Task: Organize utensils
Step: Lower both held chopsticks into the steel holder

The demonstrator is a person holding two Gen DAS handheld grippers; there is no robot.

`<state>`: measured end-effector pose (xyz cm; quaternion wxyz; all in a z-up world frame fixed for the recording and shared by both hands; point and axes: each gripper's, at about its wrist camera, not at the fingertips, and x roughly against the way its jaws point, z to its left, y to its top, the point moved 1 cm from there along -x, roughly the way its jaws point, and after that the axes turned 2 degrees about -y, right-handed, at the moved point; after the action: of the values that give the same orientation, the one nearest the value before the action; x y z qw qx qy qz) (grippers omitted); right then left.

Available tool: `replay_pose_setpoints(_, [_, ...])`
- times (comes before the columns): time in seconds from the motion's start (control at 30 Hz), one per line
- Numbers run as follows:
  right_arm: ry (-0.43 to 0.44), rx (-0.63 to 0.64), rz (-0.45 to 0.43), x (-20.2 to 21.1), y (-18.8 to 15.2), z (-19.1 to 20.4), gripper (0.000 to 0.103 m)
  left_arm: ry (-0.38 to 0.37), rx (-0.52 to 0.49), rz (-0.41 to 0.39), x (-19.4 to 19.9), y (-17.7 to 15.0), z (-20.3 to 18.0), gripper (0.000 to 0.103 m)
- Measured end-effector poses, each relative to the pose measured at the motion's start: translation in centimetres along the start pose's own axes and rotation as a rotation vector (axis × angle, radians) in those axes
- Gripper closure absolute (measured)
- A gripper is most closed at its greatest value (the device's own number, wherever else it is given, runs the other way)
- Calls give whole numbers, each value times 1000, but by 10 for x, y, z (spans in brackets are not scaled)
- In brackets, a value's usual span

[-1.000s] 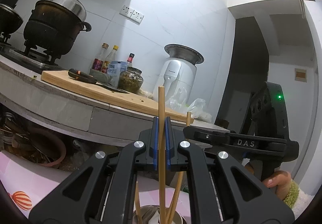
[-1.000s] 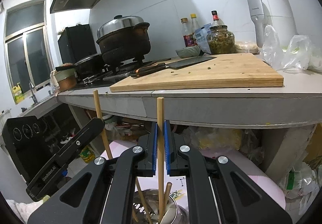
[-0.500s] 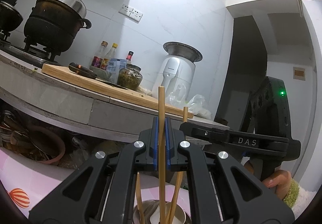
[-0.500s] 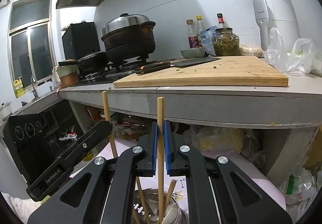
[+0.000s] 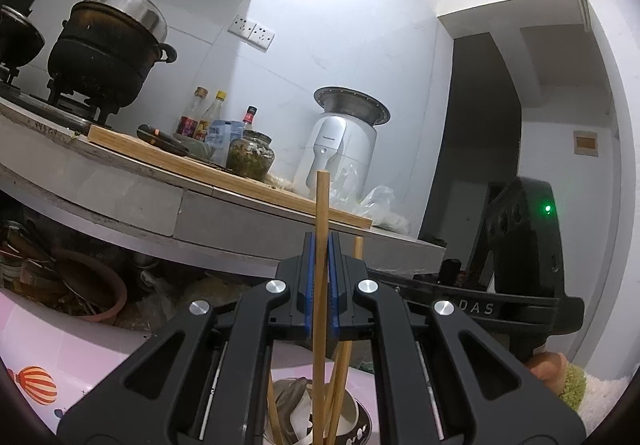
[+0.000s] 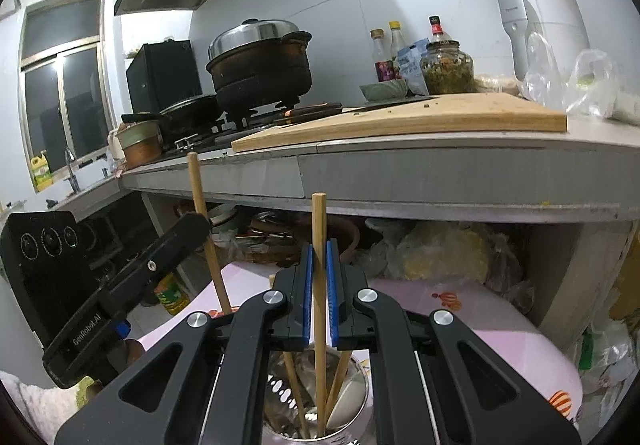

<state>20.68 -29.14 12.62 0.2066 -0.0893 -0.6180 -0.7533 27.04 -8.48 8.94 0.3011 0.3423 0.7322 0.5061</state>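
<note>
wooden chopstick (image 5: 321,245) stands upright, pinched in the closed left gripper (image 5: 321,265), another chopstick (image 6: 319,265) clamped in the closed right gripper (image 6: 319,269), both lower ends inside the metal holder (image 6: 352,397) below.

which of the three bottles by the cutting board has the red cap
The bottle nearest the glass jar, the red-capped bottle; the other two bottles' caps are yellow and brownish.

The metal holder (image 6: 352,397) is cut off by the bottom edge, its base unseen. The lower end of the chopstick (image 6: 319,285) is lost among its contents. Under the surface (image 5: 208,221), the stored clutter is too dim to identify.
</note>
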Motion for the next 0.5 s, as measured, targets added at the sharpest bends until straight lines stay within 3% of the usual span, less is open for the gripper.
replay_pose_setpoints(0.5, [-4, 5, 4, 9, -13, 3, 96, -1, -14, -47, 13, 3, -11, 97])
